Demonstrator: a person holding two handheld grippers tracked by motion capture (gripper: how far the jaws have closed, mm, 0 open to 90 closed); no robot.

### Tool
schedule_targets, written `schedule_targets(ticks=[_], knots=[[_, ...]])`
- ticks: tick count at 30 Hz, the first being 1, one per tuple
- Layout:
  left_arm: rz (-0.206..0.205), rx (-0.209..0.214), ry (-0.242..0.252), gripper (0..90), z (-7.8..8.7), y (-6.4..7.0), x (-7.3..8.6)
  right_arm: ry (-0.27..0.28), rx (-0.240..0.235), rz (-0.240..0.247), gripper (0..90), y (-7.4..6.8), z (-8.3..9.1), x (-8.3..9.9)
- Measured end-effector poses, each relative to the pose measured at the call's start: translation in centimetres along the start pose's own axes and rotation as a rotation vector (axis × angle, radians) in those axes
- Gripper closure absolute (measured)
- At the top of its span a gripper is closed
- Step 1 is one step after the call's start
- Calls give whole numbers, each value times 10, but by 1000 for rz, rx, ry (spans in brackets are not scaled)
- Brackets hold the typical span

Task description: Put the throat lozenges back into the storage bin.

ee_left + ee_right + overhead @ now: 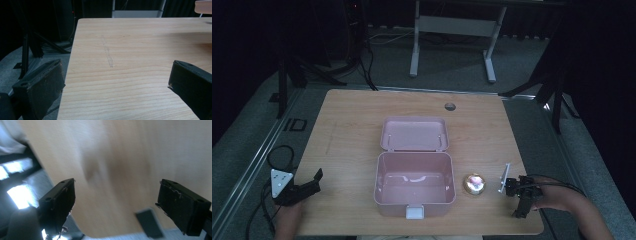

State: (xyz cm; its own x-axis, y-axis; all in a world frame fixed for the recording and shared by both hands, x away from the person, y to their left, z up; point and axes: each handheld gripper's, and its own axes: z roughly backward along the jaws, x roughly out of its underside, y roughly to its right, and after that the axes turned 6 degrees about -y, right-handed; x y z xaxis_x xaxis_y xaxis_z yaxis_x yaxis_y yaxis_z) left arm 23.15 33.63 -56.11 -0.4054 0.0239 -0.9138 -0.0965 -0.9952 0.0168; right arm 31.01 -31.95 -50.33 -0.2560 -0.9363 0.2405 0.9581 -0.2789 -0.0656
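L gripper [307, 186] at table [352, 125] left edge, R gripper [518, 192] near right edge; both fingers spread, empty.

box [414, 184] centre — ball [474, 183] just right

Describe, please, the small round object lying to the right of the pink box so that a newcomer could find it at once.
Start at the wooden table and find the open pink box near its front edge, lid folded back. Just right of the box's front right corner, between it and the right claw, lies a small domed round object. It is the one shiny thing there, golden with a pinkish gleam.
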Motion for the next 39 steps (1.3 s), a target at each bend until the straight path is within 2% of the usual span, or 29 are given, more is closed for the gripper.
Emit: schedule_targets(ticks=[5, 14, 20, 28, 32, 36, 39], knots=[[-5, 6, 1, 4, 0, 0, 0, -34, -1, 10, 138, 0, 7, -10], [-7, 6, -1, 4, 0, 0, 0, -16, 15, 8, 138, 8, 13, -20], [-6, 7, -1, 4, 0, 0, 0, 18, 10, 39, 149, 16, 15, -34], [-9, 4, 2, 4, 0, 1, 0, 66, 45, 55, 170, 24, 24, -53], [-7, 7, 1, 4, 0, 0, 0, 91, 46, 92, 169, 27, 27, -68], [-7, 7, 1, 4, 0, 0, 0, 92, 73, 120, 165, 28, 31, -81], [-7, 9, 1, 4, 0, 0, 0, 116, 68, 139, 165, 28, 34, -90]])
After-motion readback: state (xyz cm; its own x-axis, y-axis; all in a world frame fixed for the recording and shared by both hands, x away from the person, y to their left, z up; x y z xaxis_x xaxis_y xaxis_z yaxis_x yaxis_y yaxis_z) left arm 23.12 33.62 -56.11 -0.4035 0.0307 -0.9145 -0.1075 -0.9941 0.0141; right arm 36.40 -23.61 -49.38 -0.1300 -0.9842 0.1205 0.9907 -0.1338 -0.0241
